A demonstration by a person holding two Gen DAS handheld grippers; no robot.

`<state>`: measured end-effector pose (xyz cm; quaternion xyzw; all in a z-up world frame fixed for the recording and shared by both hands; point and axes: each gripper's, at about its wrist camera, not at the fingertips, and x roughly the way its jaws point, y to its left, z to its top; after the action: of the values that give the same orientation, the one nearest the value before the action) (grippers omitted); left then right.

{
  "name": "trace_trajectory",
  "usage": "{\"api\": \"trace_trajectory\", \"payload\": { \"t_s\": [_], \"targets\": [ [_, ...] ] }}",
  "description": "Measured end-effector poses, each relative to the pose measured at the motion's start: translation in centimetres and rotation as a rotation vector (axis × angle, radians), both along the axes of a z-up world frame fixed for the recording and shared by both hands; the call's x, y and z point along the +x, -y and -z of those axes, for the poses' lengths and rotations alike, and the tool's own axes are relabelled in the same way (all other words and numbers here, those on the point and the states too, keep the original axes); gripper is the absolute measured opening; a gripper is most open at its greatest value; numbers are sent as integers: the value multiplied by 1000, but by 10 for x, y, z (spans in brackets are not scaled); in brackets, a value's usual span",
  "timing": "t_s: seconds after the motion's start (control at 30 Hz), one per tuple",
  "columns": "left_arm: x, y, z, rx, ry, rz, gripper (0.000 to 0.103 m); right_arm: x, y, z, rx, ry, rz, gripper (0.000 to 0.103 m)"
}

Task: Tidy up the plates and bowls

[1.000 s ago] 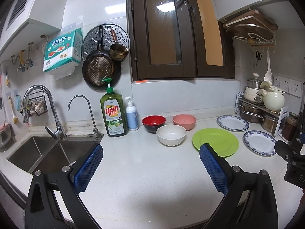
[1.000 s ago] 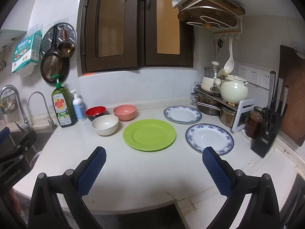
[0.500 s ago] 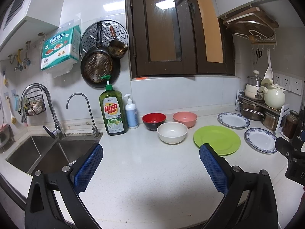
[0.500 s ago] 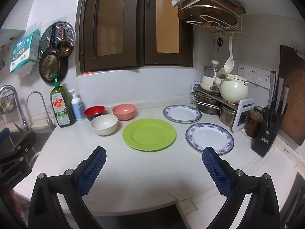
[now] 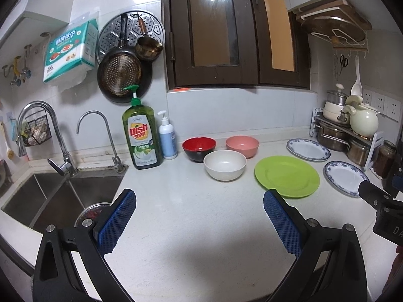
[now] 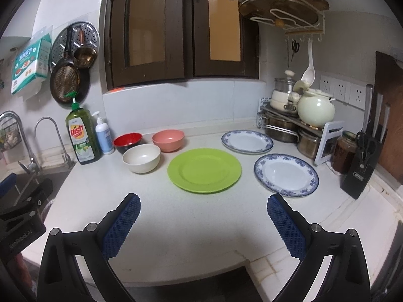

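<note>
On the white counter stand three bowls: a red-and-black bowl [image 5: 199, 148] [image 6: 128, 142], a pink bowl [image 5: 242, 146] [image 6: 168, 139] and a cream bowl [image 5: 224, 164] [image 6: 141, 158]. A green plate [image 5: 287, 176] [image 6: 204, 170] lies right of them. Two blue-rimmed white plates lie further right, the far plate [image 5: 307, 149] [image 6: 247, 141] and the near plate [image 5: 345, 178] [image 6: 286, 175]. My left gripper [image 5: 199, 209] hangs open above bare counter, short of the bowls. My right gripper [image 6: 203, 210] is open too, in front of the green plate, holding nothing.
A steel sink [image 5: 58, 196] with two taps sits at the left. A dish soap bottle [image 5: 141, 136] and a lotion pump [image 5: 166, 136] stand by the wall. A pot rack with a kettle [image 6: 299, 118], a jar [image 6: 343, 152] and a knife block [image 6: 362, 166] crowd the right corner.
Both grippers have drifted slightly forward towards the dishes; the bowls and plates sit a little closer in view. Both stay open and nothing on the counter has moved.
</note>
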<state>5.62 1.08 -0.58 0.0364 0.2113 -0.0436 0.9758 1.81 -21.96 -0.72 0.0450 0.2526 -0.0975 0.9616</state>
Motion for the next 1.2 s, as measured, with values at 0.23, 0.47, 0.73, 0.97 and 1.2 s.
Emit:
{"api": "trace_trajectory", "payload": {
  "t_s": [0.23,0.47,0.73,0.97,1.2],
  "targets": [
    [45,30,5,-9,-16,4,103,35,21,3,-36,-5,15,102],
    [102,73,16,-45,-70,8,101,96,56,9,9,-10,-6,102],
    [161,118,41,-59,-160,-18,99,176,105,32,41,-87,-40,102],
    [200,149,71,-49,-234,14,97,222,136,57,30,-170,-43,98],
    [234,170,104,-39,-329,8,90,260,158,87,50,-252,-64,90]
  ]
}}
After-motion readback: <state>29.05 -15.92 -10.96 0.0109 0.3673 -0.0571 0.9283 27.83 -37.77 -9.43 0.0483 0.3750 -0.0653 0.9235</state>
